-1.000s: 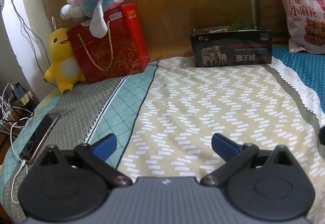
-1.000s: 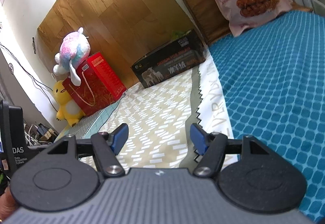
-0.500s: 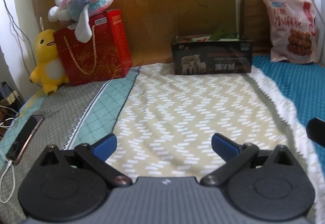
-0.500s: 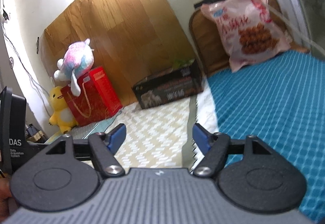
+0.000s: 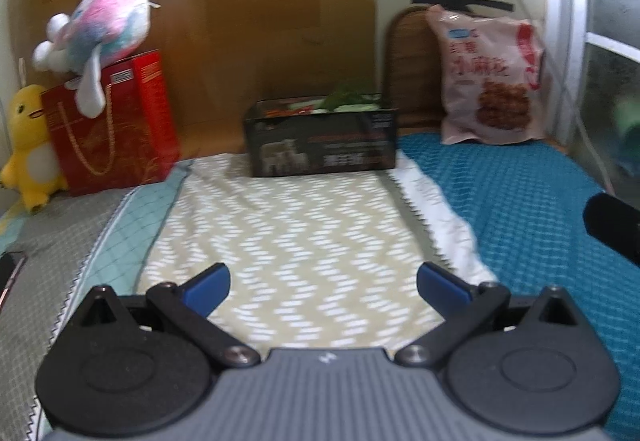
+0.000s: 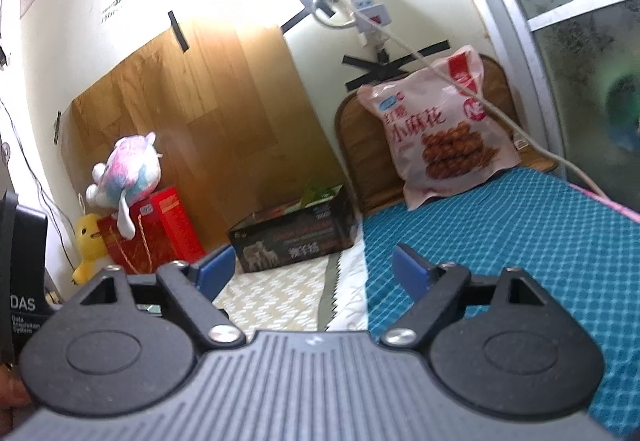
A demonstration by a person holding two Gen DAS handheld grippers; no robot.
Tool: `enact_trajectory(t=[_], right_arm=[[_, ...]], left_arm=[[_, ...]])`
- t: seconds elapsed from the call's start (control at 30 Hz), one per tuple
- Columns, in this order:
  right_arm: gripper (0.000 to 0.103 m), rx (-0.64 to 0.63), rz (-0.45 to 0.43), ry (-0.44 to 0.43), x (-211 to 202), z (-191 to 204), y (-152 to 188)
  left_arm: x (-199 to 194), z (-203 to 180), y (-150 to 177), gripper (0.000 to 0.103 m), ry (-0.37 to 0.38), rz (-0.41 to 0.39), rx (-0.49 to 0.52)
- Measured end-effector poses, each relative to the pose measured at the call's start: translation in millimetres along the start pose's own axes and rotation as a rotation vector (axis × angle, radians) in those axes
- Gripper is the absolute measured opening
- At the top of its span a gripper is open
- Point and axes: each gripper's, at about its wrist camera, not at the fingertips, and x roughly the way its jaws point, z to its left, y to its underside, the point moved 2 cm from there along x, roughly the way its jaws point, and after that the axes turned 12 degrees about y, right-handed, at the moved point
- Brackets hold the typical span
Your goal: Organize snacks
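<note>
A large pink snack bag (image 5: 490,79) leans upright against the headboard at the far right of the bed; it also shows in the right wrist view (image 6: 444,129). A black open box (image 5: 322,139) with snack packets inside stands at the far middle of the bed, also in the right wrist view (image 6: 294,235). My left gripper (image 5: 322,287) is open and empty, low over the beige patterned blanket. My right gripper (image 6: 314,271) is open and empty, raised above the bed, well short of the box and the bag.
A red gift bag (image 5: 114,121) with a pastel plush (image 5: 100,31) on top and a yellow duck plush (image 5: 28,145) stand at the far left. A teal cover (image 5: 520,209) lies on the right. A power strip cord (image 6: 460,81) hangs across the snack bag.
Both grippers have lifted and tilted upward and back, so more of the wall, the headboard and the snack bag are in view. Both stay open and empty.
</note>
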Motion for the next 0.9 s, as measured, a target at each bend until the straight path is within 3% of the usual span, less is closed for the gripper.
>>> enact_trajectory(t=[0.27,0.47,0.67,0.9], right_arm=[[0.094,-0.068,0.040,-0.060,-7.5,-9.3,-35.0],[0.095,-0.092,0.143,-0.088,-4.4,-18.2,-64.9],[0.095,-0.153,0.236,-0.110,2.3,-6.1,-86.1],[0.095,-0.212,0.377,-0.166,20.3,29.7,-106.8]], left_arm=[[-9.2,-28.3,-14.6,0.103,0.087,-0.021,0.043],[-16.1,-43.0,-32.5,0.103,0.126,-0.047,0.060],[-23.7,-45.5,-43.0,0.103,0.070,-0.106,0.084],[-36.0,-28.4,-65.2,0.103,-0.041,-0.108,0.106]])
